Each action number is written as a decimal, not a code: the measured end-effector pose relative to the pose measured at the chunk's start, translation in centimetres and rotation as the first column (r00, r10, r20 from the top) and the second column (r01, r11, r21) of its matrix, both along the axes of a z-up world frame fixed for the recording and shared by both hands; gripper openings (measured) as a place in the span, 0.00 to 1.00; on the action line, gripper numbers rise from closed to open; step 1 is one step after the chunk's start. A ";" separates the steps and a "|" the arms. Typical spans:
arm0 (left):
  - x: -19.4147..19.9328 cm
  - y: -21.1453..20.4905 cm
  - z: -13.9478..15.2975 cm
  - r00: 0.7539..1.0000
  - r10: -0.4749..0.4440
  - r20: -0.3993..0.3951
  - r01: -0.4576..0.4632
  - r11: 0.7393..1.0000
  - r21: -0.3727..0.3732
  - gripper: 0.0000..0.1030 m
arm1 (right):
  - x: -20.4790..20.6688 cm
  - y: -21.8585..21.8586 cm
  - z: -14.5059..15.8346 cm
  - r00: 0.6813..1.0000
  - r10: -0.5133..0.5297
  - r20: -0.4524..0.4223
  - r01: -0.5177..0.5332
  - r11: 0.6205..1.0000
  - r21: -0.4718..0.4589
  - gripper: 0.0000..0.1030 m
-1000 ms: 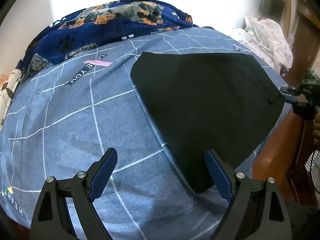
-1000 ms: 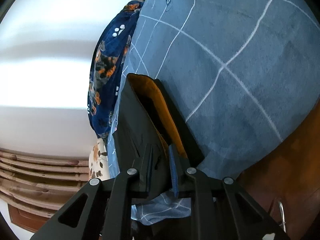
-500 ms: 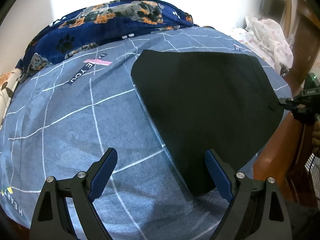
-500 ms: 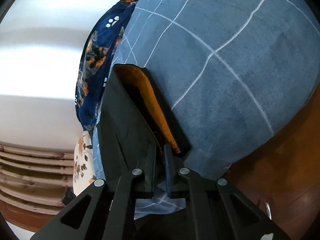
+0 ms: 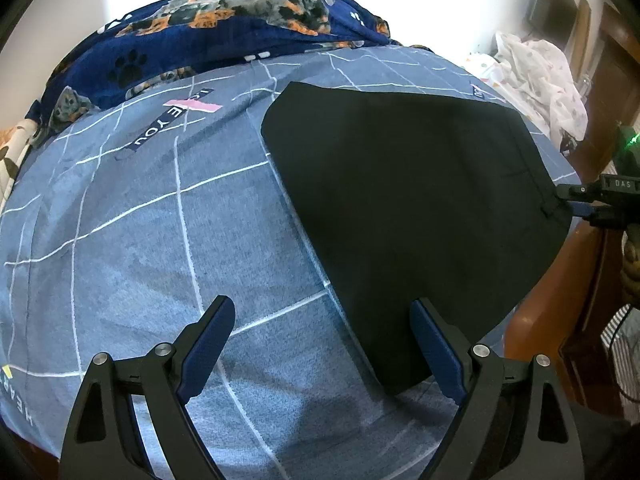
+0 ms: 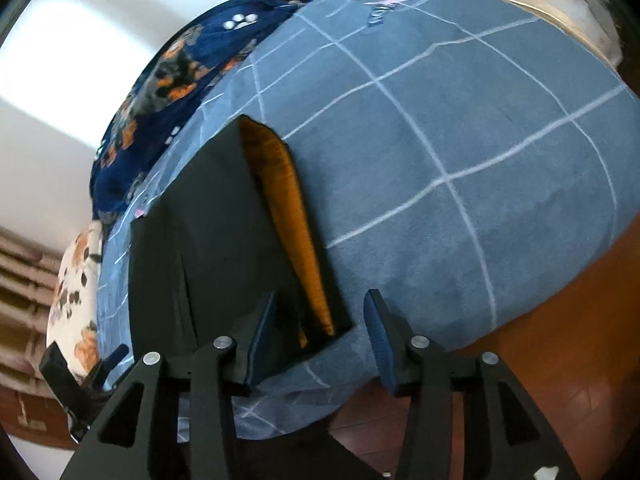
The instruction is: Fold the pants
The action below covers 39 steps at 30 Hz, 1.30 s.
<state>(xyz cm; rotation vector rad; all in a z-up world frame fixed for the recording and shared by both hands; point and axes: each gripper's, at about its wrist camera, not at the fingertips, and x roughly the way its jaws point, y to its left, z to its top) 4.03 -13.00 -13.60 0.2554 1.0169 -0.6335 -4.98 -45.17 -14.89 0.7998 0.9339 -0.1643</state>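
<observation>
Two grippers wait at the black pants [image 5: 408, 208], which lie flat on the blue checked bedcover [image 5: 140, 240]. Right gripper [image 6: 318, 334] is opening, the waistband corner loose between its jaws. Left gripper [image 5: 322, 346] is wide and empty, with the folded end just beside its right finger.

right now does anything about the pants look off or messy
Mostly tidy: the black pants lie flat on the blue checked bedspread. Only the waistband gapes, showing orange lining between the opening right gripper jaws.
</observation>
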 end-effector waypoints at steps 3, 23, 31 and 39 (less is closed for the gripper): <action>0.1 0.1 -0.2 1.000 0.001 -0.007 -0.001 1.000 0.000 0.86 | 0.8 -0.1 -0.4 0.999 0.035 0.000 -0.035 0.999 0.010 0.42; 1.4 1.2 -0.8 0.994 -0.048 -0.101 0.034 0.989 -0.142 0.88 | 6.4 -3.8 -3.9 0.918 0.332 0.218 -0.390 0.854 0.345 0.48; 3.6 2.0 -1.2 0.978 -0.059 -0.202 0.004 0.965 -0.262 0.88 | 8.8 -3.0 -3.3 0.868 0.456 0.196 -0.496 0.805 0.325 0.59; 6.7 1.1 -1.9 0.936 -0.153 -0.318 0.018 0.921 -0.389 0.88 | 8.8 -2.1 -3.1 0.826 0.515 0.231 -0.564 0.767 0.306 0.62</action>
